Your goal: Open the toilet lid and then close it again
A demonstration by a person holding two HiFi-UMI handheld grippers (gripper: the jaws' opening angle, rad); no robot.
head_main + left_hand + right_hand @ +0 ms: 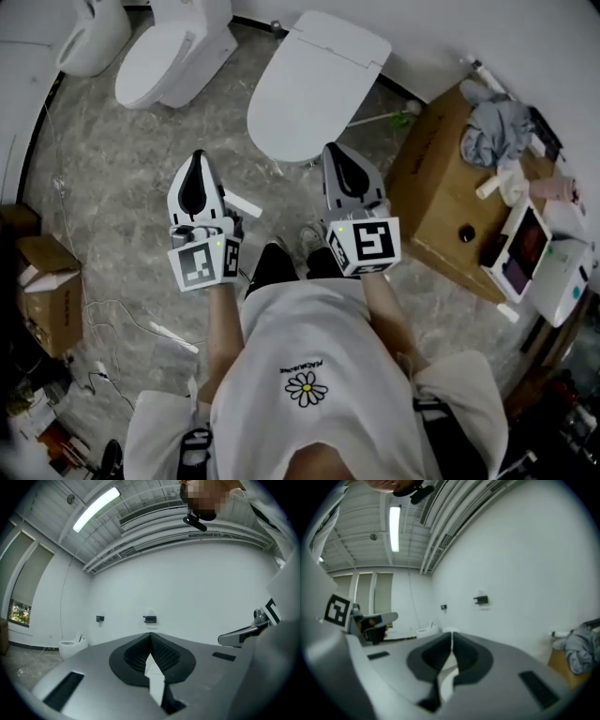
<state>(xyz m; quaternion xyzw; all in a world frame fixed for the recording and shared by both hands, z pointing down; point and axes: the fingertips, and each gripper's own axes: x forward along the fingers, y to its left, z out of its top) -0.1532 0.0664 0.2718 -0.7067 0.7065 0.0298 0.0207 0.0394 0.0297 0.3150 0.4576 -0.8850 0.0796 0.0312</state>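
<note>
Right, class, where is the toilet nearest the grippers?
Head view, top centre: the toilet stands just beyond the right gripper, between another toilet at left and the box at right.

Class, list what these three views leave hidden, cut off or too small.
- Head view: the closed lid hides the bowl beneath.
- Head view: the top edge cuts off the far-left toilet.
- Left gripper view: the left gripper blocks everything low ahead.
- Head view: grey cloth covers part of the cardboard box.

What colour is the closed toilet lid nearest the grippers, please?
The lid is white, clearest in the head view.
</note>
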